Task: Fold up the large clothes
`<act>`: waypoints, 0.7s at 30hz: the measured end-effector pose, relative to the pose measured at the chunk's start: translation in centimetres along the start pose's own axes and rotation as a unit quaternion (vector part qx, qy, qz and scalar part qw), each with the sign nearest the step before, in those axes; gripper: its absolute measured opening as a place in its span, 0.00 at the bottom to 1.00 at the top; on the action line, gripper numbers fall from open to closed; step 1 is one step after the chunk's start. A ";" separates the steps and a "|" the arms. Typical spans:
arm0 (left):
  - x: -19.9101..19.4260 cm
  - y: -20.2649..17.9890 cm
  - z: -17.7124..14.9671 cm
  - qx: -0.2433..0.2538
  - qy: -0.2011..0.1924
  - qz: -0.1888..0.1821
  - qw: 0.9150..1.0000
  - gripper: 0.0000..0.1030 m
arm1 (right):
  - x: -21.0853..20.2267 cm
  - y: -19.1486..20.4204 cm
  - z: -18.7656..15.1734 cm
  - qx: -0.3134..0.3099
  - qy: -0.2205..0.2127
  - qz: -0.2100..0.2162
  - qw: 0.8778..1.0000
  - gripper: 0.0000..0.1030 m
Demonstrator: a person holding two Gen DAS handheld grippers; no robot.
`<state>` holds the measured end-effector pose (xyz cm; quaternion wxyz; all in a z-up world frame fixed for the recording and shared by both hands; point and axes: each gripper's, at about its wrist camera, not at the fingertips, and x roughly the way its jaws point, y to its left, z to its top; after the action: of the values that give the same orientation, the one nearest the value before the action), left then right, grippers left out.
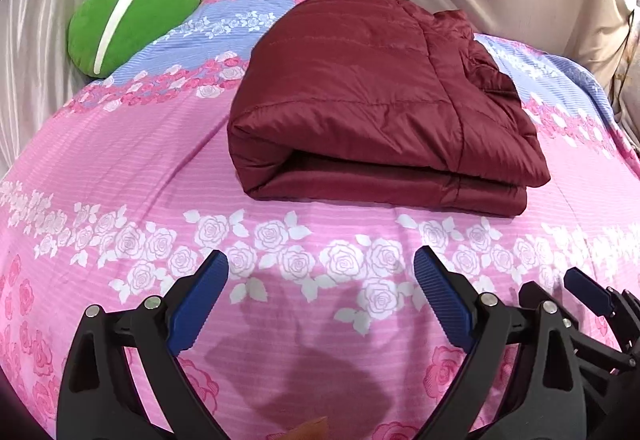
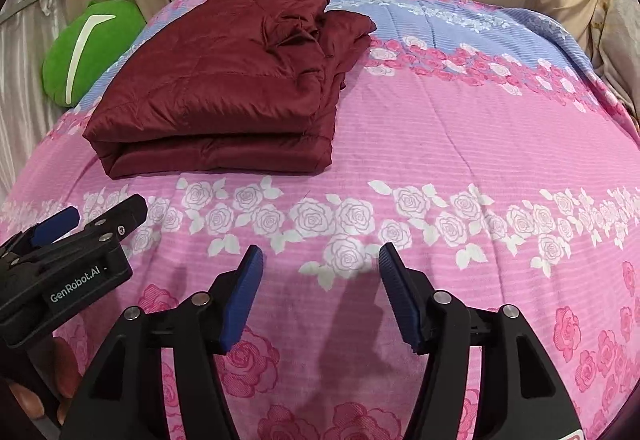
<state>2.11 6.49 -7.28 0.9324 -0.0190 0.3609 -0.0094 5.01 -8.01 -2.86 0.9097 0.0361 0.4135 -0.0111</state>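
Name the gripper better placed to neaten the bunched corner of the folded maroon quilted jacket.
Right gripper, probably: open and empty, with the bunched corner of the jacket on its side. The left gripper, also open, faces the tidy fold.

1. Your folded maroon jacket is quilted cloth with a slight satin sheen and stitched seams.
2. The bedsheet under it is matt printed cloth, finely ribbed.
3. Your left gripper and right gripper are matt black plastic with ridged blue pads and shiny metal pins.
4. The green cushion looks plush.
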 end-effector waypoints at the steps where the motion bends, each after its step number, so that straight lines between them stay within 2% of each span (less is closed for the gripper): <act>1: -0.1 0.0 0.0 -0.001 -0.004 0.003 1.000 0.89 | 0.0 0.2 0.0 -0.002 0.000 -0.002 1.000 0.58; 9: -0.1 0.2 -0.1 -0.002 -0.004 0.005 1.000 0.89 | -0.2 0.9 -0.2 -0.013 -0.004 -0.014 1.000 0.59; 21: 0.2 -0.8 -0.2 0.025 -0.001 0.014 1.000 0.89 | -0.1 1.2 -0.2 -0.012 -0.004 -0.016 1.000 0.59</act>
<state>2.09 5.67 -7.56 0.9330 0.0093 0.3597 -0.0058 4.84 -6.81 -2.86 0.9116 0.0186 0.4101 -0.0214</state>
